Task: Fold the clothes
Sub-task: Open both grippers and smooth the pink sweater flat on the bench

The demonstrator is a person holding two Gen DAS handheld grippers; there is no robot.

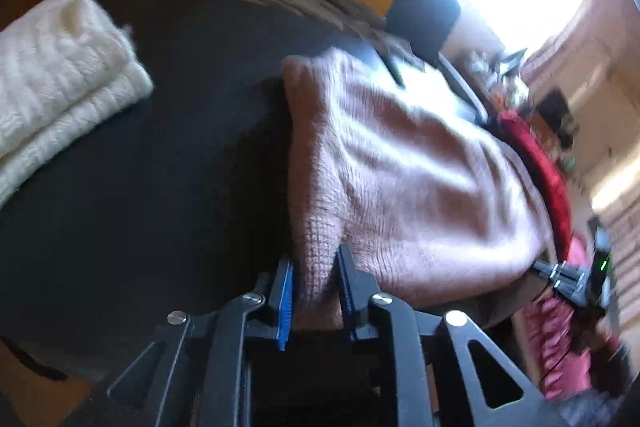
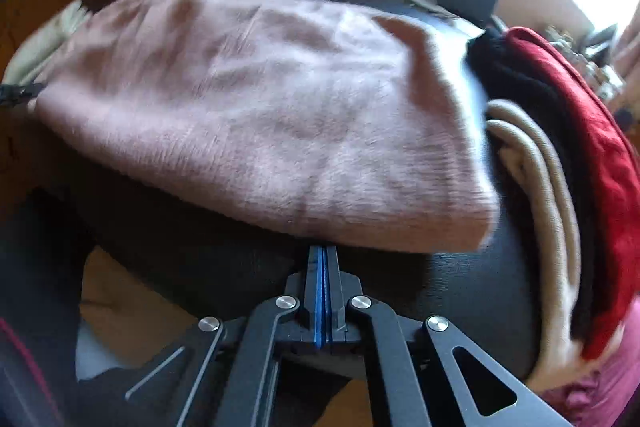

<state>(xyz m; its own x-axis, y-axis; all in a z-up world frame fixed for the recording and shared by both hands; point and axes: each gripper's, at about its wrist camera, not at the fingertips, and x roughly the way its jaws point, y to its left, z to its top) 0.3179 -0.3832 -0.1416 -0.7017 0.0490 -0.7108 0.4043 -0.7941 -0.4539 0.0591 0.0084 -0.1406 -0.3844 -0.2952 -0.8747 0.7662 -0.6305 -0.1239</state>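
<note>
I'm mid-fold: my left gripper (image 1: 316,291) pinches the pink sweater (image 1: 400,163); my right gripper (image 2: 323,263), pressed shut, meets its lower-centre edge, grip unclear. Next, lay it flat.

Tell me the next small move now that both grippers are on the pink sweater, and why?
Probably lay it down and release. The left gripper pinches a bunched edge of the pink sweater; the right gripper is shut at its near hem. It already looks folded above the dark table, beside the white folded knit.

Black gripper (image 1: 316,267) linkages, blue pads, silver screws
</note>
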